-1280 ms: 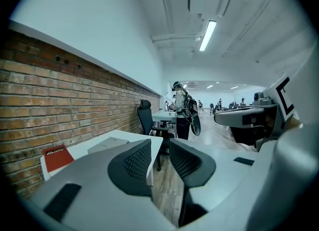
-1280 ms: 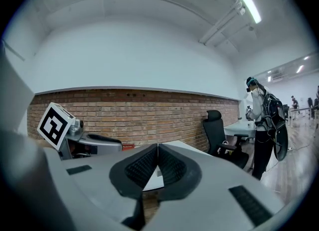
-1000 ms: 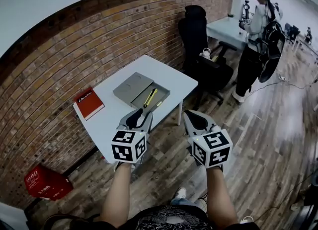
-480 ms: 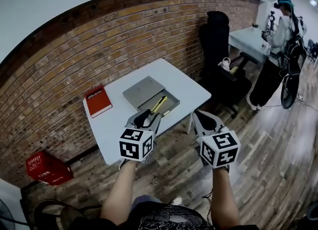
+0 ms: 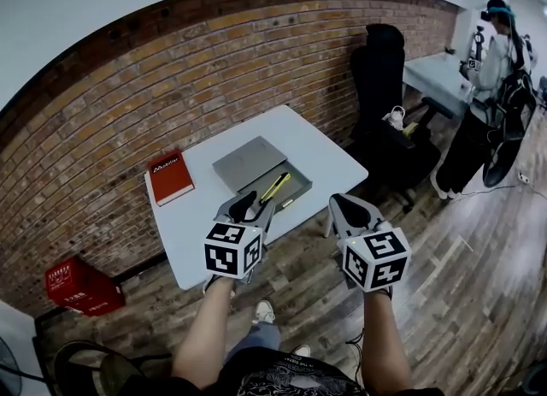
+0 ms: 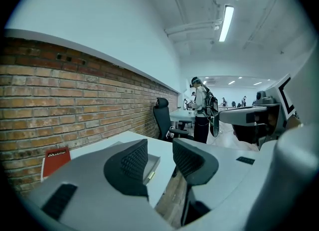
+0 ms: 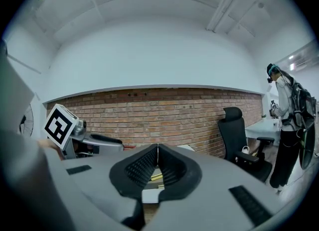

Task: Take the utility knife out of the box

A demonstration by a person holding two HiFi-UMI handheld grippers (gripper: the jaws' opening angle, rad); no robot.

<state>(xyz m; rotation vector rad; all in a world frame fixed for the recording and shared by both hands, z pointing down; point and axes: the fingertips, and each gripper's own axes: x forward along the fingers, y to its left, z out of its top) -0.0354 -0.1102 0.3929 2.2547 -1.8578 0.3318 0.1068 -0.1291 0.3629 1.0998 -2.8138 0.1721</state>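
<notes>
Yellow utility knife (image 5: 276,186) sits in the box (image 5: 248,163); left gripper (image 5: 250,209) just spread its fingers, empty (right gripper (image 5: 346,212) pinched closed), so the grab's probably next.

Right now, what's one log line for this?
left gripper: just opened, empty | right gripper: shut, empty | yellow utility knife: in open grey box
</notes>
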